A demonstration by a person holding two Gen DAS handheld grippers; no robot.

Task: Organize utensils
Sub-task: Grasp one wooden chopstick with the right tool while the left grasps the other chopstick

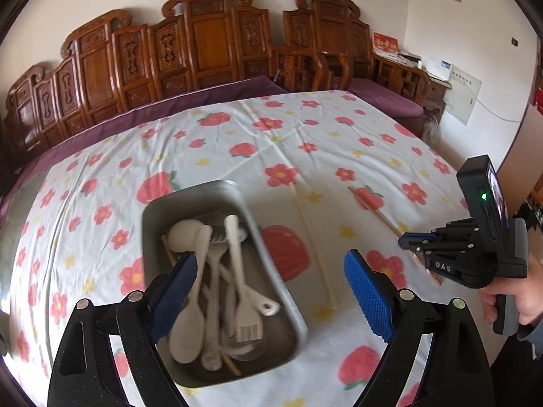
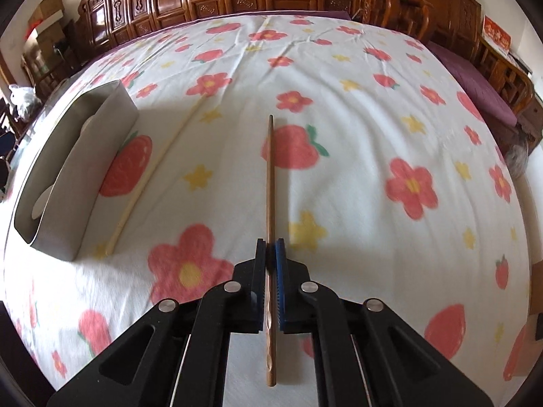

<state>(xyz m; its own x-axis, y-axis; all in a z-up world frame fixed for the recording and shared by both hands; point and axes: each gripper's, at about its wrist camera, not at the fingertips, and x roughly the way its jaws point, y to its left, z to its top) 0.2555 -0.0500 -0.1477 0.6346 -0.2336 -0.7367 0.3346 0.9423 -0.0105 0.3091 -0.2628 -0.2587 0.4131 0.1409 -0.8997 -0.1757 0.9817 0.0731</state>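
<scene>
Right gripper (image 2: 270,249) clamped on brown chopstick (image 2: 270,183), which points toward 12 o'clock over the counter (image 2: 356,129). Left gripper (image 1: 271,291) wide open, empty. Metal tray (image 2: 68,176) at 9 o'clock. Lift level, keep the grip firm, lower lengthwise into tray.

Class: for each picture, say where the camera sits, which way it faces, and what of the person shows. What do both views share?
Left wrist: on the open left tool, facing down at the tray; right hand shows.
Right wrist: on the right tool, shut on a brown chopstick; no hand shows.
Shared: tray, pale chopstick, brown chopstick, cloth.
</scene>
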